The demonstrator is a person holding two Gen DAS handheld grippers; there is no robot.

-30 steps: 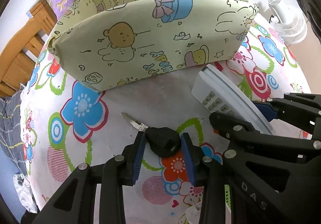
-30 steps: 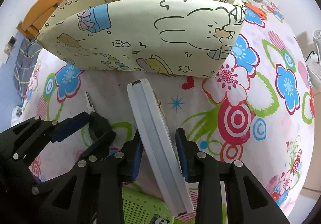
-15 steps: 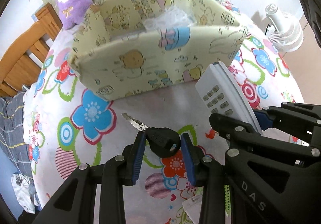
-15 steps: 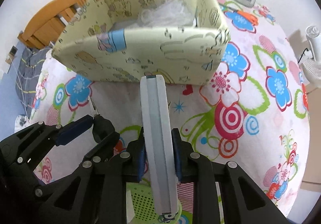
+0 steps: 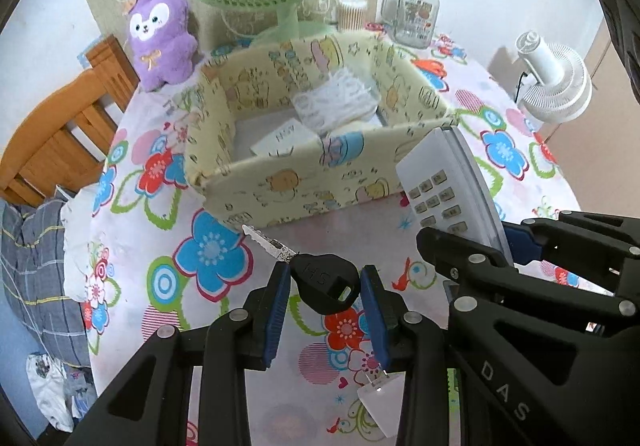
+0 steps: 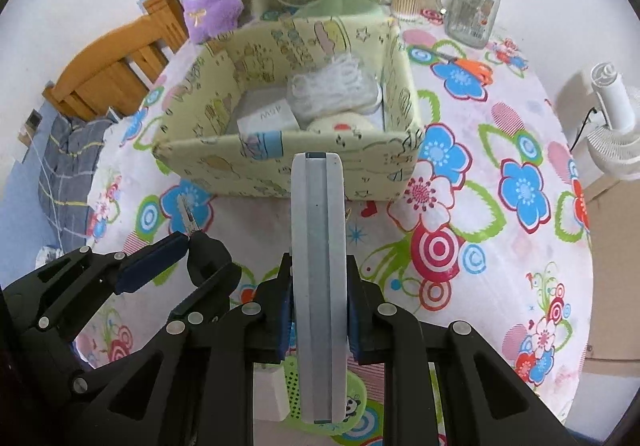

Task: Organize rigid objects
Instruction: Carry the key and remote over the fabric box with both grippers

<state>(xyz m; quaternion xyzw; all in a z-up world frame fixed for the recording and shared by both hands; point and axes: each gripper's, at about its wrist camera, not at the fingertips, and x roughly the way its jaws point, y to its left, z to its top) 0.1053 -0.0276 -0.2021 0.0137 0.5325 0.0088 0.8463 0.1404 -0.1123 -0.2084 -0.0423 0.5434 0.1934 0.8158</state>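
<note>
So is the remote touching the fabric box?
Apart. In the left wrist view the remote, clamped in the right tool, is lifted clear of the cloth and ends short of the box wall.

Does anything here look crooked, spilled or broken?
Nothing looks spilled or broken. The fabric box has soft, slightly bowed walls, and its contents lie loosely piled. The left gripper holds a key and the right gripper holds a remote, both clear of the flowered tablecloth.
</note>
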